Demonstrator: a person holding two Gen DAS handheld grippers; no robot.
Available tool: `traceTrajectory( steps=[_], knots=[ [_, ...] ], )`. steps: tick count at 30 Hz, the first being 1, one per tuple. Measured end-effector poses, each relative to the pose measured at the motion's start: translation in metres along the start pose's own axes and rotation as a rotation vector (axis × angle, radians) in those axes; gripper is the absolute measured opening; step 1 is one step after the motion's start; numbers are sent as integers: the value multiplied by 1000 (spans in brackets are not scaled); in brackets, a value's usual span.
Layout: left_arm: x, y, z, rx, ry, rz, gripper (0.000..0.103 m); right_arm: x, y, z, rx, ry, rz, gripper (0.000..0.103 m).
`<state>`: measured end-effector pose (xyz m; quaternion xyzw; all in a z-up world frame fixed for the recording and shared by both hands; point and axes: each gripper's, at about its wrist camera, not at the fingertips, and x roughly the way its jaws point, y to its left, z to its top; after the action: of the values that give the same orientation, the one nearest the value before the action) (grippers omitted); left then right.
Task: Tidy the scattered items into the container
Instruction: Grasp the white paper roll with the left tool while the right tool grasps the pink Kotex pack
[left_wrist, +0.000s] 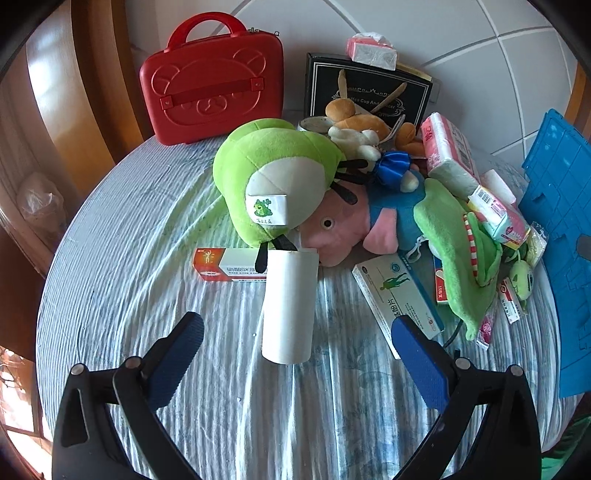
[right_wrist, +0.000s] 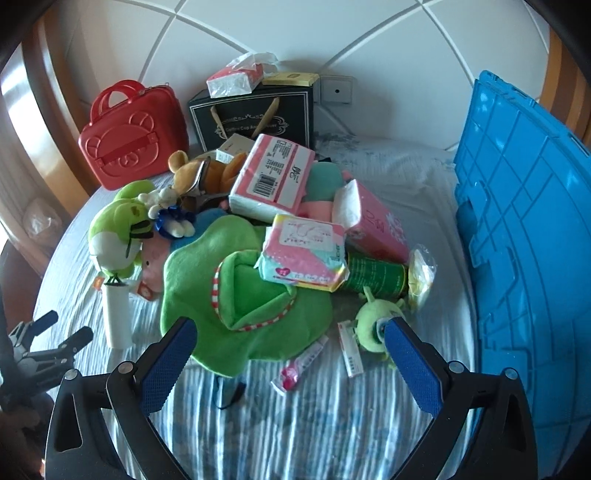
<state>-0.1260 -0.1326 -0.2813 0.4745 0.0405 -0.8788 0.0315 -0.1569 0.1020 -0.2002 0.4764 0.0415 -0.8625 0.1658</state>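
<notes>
White tube (left_wrist: 290, 306) lies between the spread left tongs (left_wrist: 295, 338), untouched.

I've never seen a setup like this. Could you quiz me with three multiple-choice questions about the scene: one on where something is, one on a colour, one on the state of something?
1. Where does the white tube lie?
A. on the bedsheet, in front of the left gripper
B. inside the crate
C. on top of the case

2. What colour is the case with the bear face?
A. blue
B. red
C. black

3. How do the right gripper jaws stand?
A. shut on a toy
B. shut on nothing
C. open, holding nothing

Answers:
1 A, it rests on the striped sheet ahead of the left gripper.
2 B, its shell and handle are red.
3 C, the blue pads stand wide apart.
</notes>
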Motion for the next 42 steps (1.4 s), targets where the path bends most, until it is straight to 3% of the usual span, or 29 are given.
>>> traceTrajectory(
  steps=[9,21,23,26,28,29,30,42],
  knots=[
    [56,5,-2,4,51,13,103,63,-7,23,5,46,-36,103],
    [88,0,-4,16,63,1,102,123,-12,37,5,91,-69,103],
    [92,-5,-3,34,67,0,95,129,-12,38,11,95,-68,103],
    [100,-9,-4,52,89,-9,73,136,-13,39,15,103,-64,103],
    [102,-11,-4,65,98,4,60,138,-12,39,17,111,-39,93],
    [102,-12,-4,68,99,11,53,140,-12,39,15,119,-32,83],
    [101,-11,-4,64,100,4,48,140,-12,38,15,123,-26,82],
    [81,-3,-7,44,86,-23,47,115,-2,30,-6,102,-15,79]
  ],
)
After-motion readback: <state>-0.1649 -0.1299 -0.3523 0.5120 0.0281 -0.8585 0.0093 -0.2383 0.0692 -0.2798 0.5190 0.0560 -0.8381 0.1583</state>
